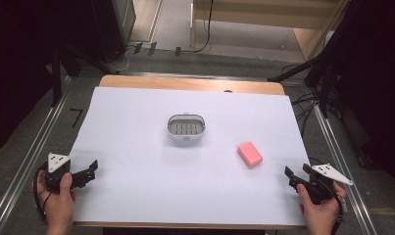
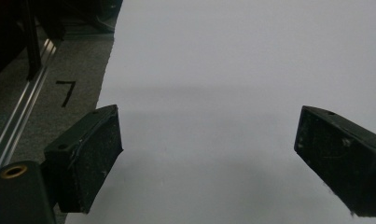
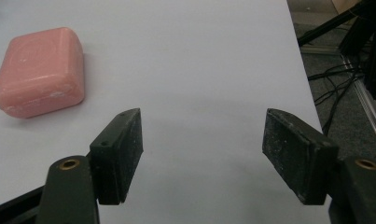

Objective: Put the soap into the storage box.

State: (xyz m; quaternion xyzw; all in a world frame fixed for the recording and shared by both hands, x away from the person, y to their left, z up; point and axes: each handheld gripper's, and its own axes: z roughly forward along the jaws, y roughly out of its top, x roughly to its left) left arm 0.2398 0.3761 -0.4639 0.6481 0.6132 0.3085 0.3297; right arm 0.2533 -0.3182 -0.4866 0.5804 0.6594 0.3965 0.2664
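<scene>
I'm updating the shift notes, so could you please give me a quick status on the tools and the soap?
Both tools open, empty: left tool, right tool. Pink soap on the white sheet, untouched, beside the dish. Path clear.

The table [image 1: 185,196] is viewed from a fixed camera above its near edge, directed forward and down, at a distance. Each gripper camera is set low and close over the white surface, looking out between its own jaws. The pink soap [image 3: 38,70] is shared by the right gripper view and the high view [image 1: 249,154].
</scene>
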